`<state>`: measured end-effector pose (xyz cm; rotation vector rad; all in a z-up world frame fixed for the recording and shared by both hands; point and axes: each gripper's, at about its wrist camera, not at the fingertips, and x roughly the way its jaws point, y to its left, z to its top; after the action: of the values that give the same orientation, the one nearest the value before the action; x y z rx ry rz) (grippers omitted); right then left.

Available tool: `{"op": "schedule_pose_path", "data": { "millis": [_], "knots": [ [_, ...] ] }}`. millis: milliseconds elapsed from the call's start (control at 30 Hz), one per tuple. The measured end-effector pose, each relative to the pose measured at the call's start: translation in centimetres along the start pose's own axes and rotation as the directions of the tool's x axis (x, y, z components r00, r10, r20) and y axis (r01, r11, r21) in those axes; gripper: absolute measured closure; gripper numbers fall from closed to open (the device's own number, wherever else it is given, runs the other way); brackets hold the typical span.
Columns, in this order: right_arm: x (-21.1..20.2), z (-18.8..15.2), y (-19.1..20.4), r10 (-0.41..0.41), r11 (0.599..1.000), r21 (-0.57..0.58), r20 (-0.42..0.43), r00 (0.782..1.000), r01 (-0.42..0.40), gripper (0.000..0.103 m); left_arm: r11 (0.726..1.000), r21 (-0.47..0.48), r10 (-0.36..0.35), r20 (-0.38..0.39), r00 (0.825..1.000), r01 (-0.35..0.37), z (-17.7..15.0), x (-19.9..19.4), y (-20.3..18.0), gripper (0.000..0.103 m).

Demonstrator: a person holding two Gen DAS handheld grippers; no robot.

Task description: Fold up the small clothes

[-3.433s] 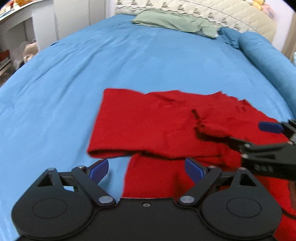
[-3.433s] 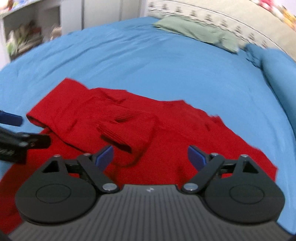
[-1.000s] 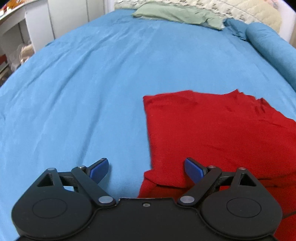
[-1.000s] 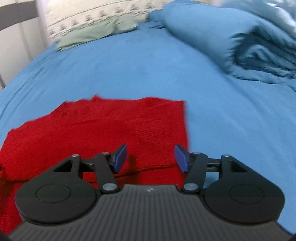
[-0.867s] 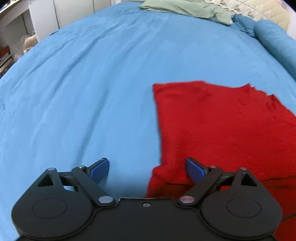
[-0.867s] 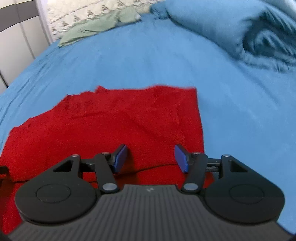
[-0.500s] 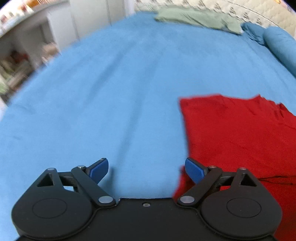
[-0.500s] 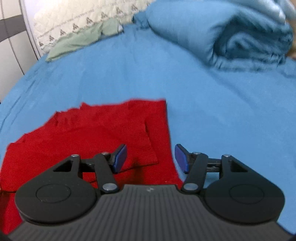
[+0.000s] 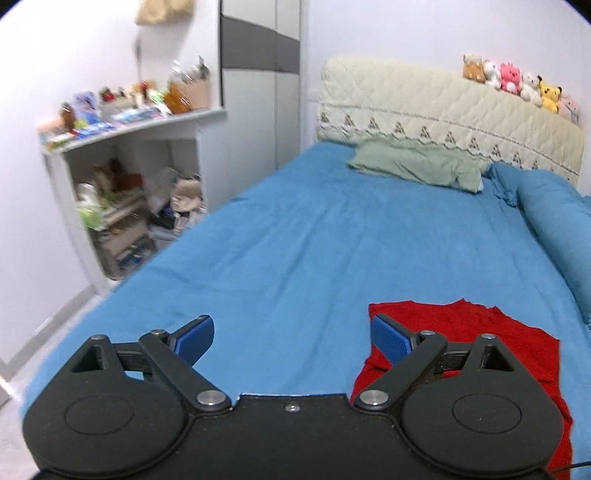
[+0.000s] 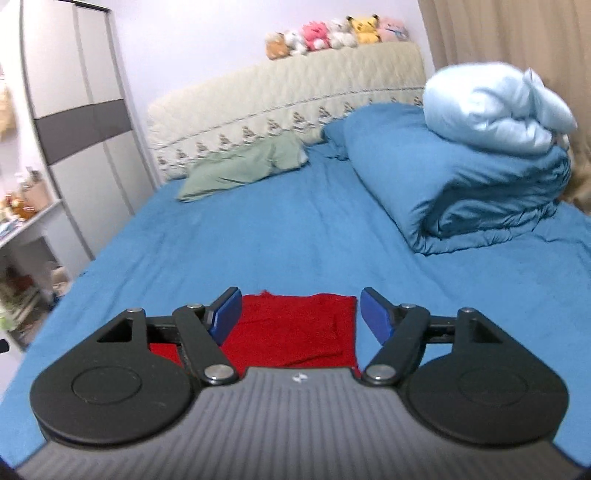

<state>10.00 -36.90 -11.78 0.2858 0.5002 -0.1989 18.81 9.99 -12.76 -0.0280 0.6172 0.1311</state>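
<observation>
Red knit garment [image 9: 480,332] lay folded on blue bed [image 9: 295,240], left gripper [image 9: 291,338] and right gripper [image 10: 300,312] raised above it, fingers spread wide, holding nothing.

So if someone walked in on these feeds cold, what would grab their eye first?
Probably the red garment, folded flat on the blue bed, lying just ahead of the open right hand-held gripper and to the right of the open left hand-held gripper. Next, the row of plush toys on the quilted headboard, and the rolled blue duvet along the bed's right side.
</observation>
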Motion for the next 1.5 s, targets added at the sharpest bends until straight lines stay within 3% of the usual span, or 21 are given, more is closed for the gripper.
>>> {"op": "schedule_pose_path", "data": {
  "millis": [133, 233, 300, 433, 600, 733, 933, 1200, 1500],
  "knots": [
    [-7.6, 0.2, 0.7, 0.028, 0.999, -0.032, -0.046, 0.999, -0.03, 0.016, 0.999, -0.024, 0.046, -0.021, 0.999, -0.046, -0.5, -7.3, 2.4, 0.005],
    [-12.0, -0.2, 1.4, 0.022, 0.997, -0.069, -0.098, 0.995, -0.029, 0.015, 0.998, -0.038, 0.041, -0.067, 0.997, -0.044, -1.5, -11.1, 3.7, 0.004],
    [-14.0, -1.3, 1.7, 0.025, 0.997, -0.067, -0.147, 0.989, -0.035, 0.012, 0.999, -0.034, 0.015, -0.115, 0.993, -0.019, -2.6, -12.0, 4.0, 0.002],
    [-14.9, -5.0, 2.4, 0.01, 0.997, -0.07, -0.242, 0.97, -0.027, 0.011, 0.998, -0.02, -0.055, -0.245, 0.968, 0.052, -6.4, -11.1, 3.3, 0.002],
    [-13.1, -11.4, 2.7, -0.05, 0.996, -0.092, -0.335, 0.941, 0.02, 0.011, 0.994, 0.0, -0.103, -0.371, 0.923, 0.111, -12.5, -7.3, 1.9, 0.002],
    [-10.8, -16.7, 2.1, -0.1, 0.993, -0.097, -0.406, 0.908, 0.066, 0.011, 0.99, 0.0, -0.128, -0.414, 0.901, 0.14, -16.4, -4.2, 1.0, 0.005],
    [-6.8, -22.3, 0.0, -0.156, 0.987, -0.041, -0.462, 0.873, 0.155, 0.011, 0.985, -0.007, -0.155, -0.455, 0.877, 0.171, -20.7, 0.3, 0.1, 0.02],
    [-2.2, -25.1, -3.1, -0.191, 0.976, -0.005, -0.506, 0.841, 0.219, 0.011, 0.982, -0.008, -0.17, -0.493, 0.853, 0.191, -22.8, 4.3, -0.1, 0.041],
    [-0.1, -26.3, -4.7, -0.175, 0.972, 0.033, -0.563, 0.807, 0.233, 0.015, 0.984, -0.026, -0.167, -0.511, 0.843, 0.179, -23.2, 5.2, 0.1, 0.049]
  ]
}}
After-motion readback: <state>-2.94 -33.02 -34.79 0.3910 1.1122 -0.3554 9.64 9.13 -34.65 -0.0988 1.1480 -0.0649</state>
